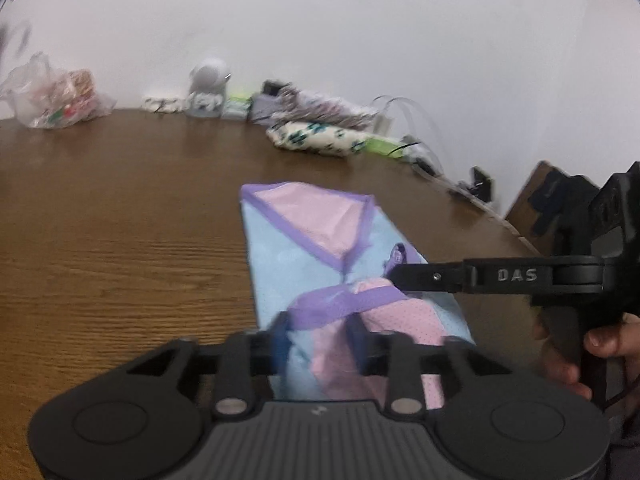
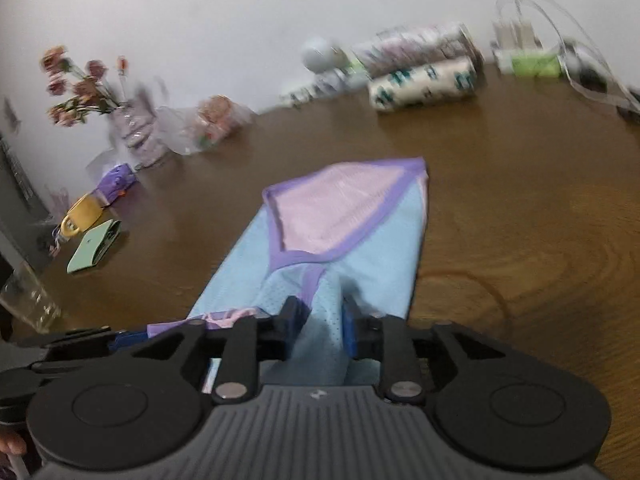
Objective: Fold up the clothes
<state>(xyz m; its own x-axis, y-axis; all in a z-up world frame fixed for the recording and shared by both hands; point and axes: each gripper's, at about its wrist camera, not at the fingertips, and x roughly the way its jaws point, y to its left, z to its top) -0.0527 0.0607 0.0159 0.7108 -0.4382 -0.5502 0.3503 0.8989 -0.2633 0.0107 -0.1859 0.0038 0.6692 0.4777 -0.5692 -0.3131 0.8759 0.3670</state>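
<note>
A light blue mesh garment (image 1: 280, 256) with a pink panel and purple trim lies folded into a narrow strip on the brown wooden table (image 1: 120, 220). My left gripper (image 1: 318, 340) sits low over the garment's near end, its jaws apart, with pink and purple cloth loosely between the fingers. From the right, my right gripper (image 1: 400, 274) reaches in side-on over the garment, held by a hand (image 1: 600, 344). In the right wrist view, the right gripper (image 2: 320, 322) stands with a gap between its blue pads and blue garment (image 2: 360, 264) fabric bunched between them. The left gripper (image 2: 128, 336) shows at the lower left.
Rolled patterned cloths (image 2: 424, 80), a plastic bag (image 1: 52, 100) and small clutter line the wall at the table's back. A vase of flowers (image 2: 132, 128), a green case (image 2: 94, 246) and a yellow item (image 2: 82, 214) lie left. A clear bottle (image 2: 28, 300) stands near left.
</note>
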